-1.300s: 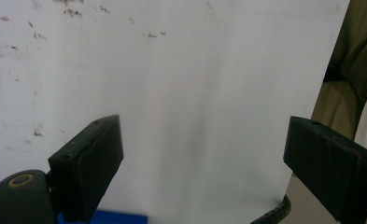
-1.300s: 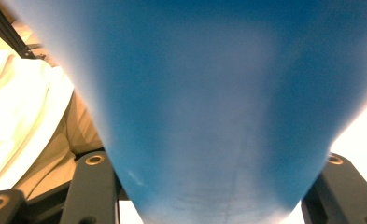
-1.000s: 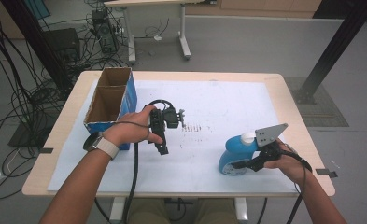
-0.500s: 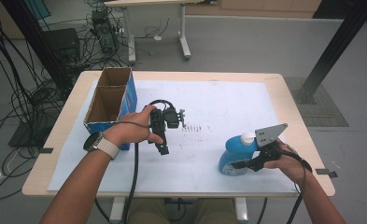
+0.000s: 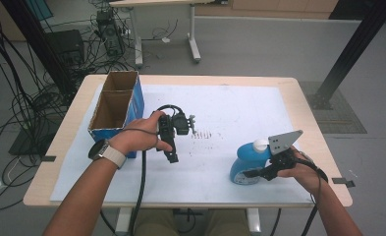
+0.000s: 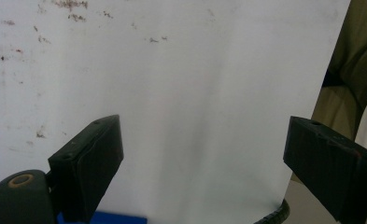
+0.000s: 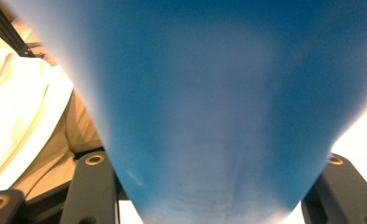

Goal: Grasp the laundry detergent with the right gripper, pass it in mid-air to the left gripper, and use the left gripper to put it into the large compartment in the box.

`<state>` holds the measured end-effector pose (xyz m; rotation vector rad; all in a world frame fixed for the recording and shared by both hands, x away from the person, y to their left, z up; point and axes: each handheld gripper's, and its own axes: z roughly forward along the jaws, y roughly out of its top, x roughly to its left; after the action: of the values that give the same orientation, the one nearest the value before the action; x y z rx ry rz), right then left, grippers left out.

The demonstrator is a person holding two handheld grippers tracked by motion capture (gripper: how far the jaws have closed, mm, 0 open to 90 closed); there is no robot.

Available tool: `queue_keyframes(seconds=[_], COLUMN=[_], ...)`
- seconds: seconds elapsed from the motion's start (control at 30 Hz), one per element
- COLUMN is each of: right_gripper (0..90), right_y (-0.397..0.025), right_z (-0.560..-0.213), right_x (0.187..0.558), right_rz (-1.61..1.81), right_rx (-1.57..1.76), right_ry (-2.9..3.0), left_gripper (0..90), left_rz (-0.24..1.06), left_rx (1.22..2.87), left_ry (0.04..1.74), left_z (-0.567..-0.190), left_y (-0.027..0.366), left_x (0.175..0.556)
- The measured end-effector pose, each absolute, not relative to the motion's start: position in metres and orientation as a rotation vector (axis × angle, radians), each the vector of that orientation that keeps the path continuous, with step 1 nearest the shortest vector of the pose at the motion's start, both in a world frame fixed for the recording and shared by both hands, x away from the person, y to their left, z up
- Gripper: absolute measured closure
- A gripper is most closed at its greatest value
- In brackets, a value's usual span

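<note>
Blue bottle gripped at the right of the bench, left gripper idle near the box.

At the left stands an open cardboard box [image 5: 113, 109] with blue sides; just right of it the left gripper [image 5: 171, 156] hangs over the white sheet [image 5: 239, 113], its jaws spread wide with nothing between them. Near the bench's front right edge the blue bottle [image 5: 245, 162], white-capped, stands on the sheet, and the right gripper [image 5: 253, 173] has its jaws closed on the bottle's lower body; in the right gripper view the blue wall [image 7: 218, 116] sits tight between both jaws. The step in hand looks like the grasp before a lift. Next, I judge, the bottle must be raised straight and carried left toward the box without tipping.
</note>
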<state>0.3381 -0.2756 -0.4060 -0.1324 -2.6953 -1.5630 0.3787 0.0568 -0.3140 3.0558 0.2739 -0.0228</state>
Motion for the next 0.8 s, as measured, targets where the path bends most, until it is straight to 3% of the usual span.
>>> queue_keyframes(seconds=[0.8], right_gripper=[43.4], right_y=[-0.278], right_z=[-0.400], right_x=[0.338], right_rz=[-1.573], right_rx=[-0.183], right_ry=[-2.684], left_gripper=[8.7], left_rz=[0.028], left_rx=[3.047], left_ry=[0.267], left_z=[-0.295], left_y=[0.055], left_x=[0.371])
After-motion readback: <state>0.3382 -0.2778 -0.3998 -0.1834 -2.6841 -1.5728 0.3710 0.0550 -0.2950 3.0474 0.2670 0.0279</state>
